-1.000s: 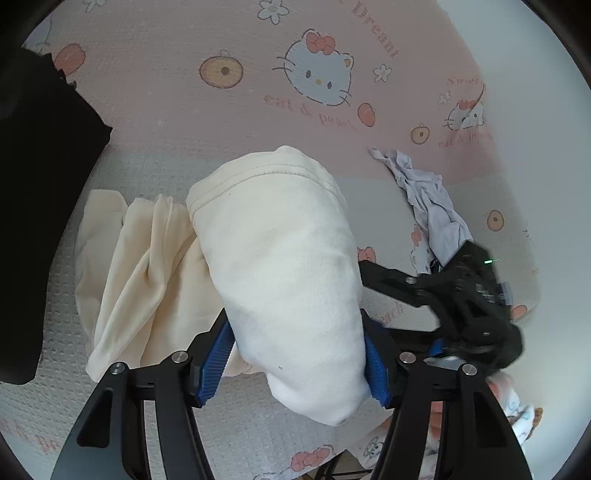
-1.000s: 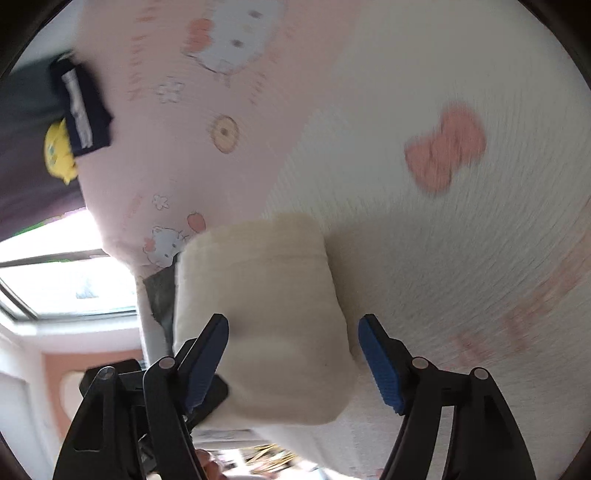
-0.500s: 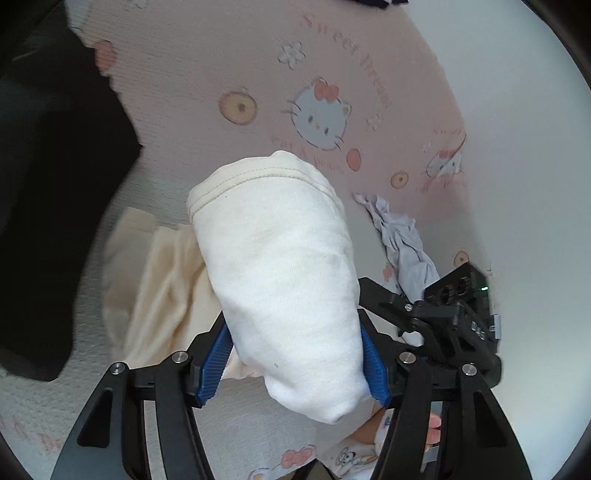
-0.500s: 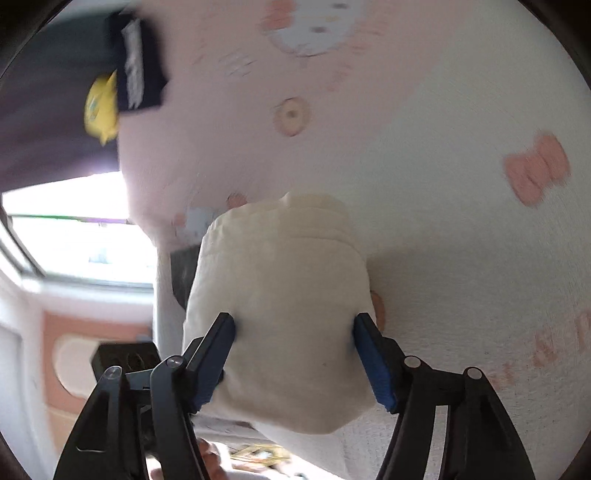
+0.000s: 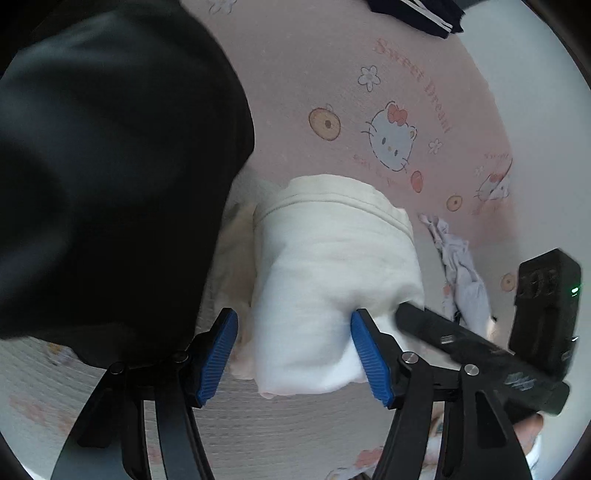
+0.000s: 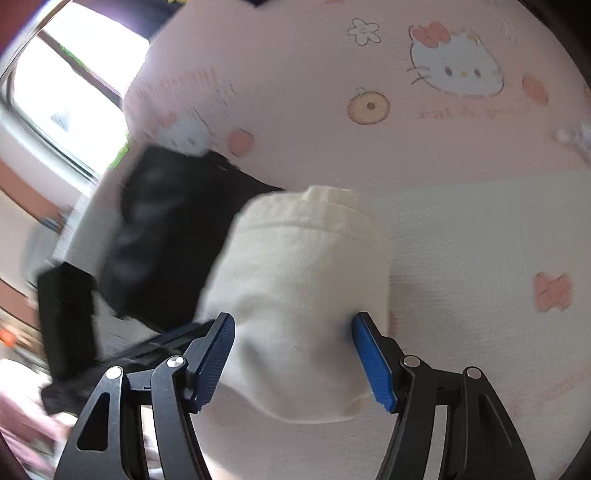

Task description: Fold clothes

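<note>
A cream garment [image 5: 332, 280] is bunched between the blue pads of my left gripper [image 5: 293, 358], which is shut on it; its hem points away from me. The rest of the cloth hangs down to the left over the bed. My right gripper [image 6: 293, 354] is shut on another part of the same cream garment [image 6: 306, 288], held above the bedsheet. The right gripper's black body shows at the lower right of the left wrist view [image 5: 480, 354].
A large black garment [image 5: 110, 177] fills the left of the left wrist view and shows in the right wrist view [image 6: 162, 229]. A pale lilac garment [image 5: 458, 273] lies crumpled to the right. A dark striped item [image 5: 417, 14] lies at the far edge. The pink Hello Kitty bedsheet [image 5: 332, 74] covers the bed.
Both grippers have carried the cream garment toward the black garment, which now fills the left side. The right gripper has swung around and sits closer to the left one.
</note>
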### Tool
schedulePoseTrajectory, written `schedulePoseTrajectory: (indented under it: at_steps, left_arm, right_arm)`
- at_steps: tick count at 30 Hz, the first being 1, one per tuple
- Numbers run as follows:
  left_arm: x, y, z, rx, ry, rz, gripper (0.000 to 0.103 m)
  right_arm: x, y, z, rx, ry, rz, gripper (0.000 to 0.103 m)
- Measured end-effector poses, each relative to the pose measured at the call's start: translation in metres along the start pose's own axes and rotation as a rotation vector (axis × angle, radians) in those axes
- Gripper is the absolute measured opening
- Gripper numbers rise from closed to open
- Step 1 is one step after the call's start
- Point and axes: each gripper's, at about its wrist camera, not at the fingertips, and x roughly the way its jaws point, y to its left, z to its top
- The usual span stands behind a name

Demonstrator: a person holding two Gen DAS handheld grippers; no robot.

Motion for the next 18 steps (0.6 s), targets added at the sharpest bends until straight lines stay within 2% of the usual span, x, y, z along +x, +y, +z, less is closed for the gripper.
schedulePoseTrajectory:
  at_steps: [2,5,8,10,11,12,13,15,18]
  left_arm:
    - [0.009,-0.009,-0.006,0.063,-0.011,0.066,0.07]
    - [0.015,-0.013,-0.013,0.088,-0.037,0.1,0.074]
    - [0.012,-0.007,-0.016,0.104,-0.05,0.146,0.077]
    - [0.011,-0.005,-0.018,0.108,-0.056,0.16,0.077]
    - [0.012,-0.004,-0.019,0.098,-0.057,0.158,0.078]
    - [0.014,0.0,-0.019,0.065,-0.055,0.139,0.079]
    - [0.016,0.006,-0.019,0.02,-0.053,0.106,0.082]
    - [0.021,0.018,-0.019,-0.076,-0.045,0.035,0.086]
    - [0.033,0.045,-0.023,-0.261,0.005,-0.126,0.092]
  right_arm:
    - [0.006,-0.003,-0.002,0.02,0.021,-0.03,0.066]
    - [0.011,-0.018,-0.006,0.062,0.035,0.002,0.071]
    - [0.014,-0.039,-0.01,0.115,0.049,0.121,0.079]
    - [0.024,-0.058,-0.014,0.229,0.08,0.257,0.082]
    - [0.03,-0.063,-0.017,0.271,0.091,0.276,0.088]
    - [0.036,-0.067,-0.019,0.313,0.102,0.295,0.097]
    - [0.042,-0.071,-0.021,0.352,0.107,0.314,0.1]
    - [0.049,-0.076,-0.025,0.409,0.082,0.356,0.101]
    - [0.06,-0.082,-0.031,0.489,0.05,0.416,0.101]
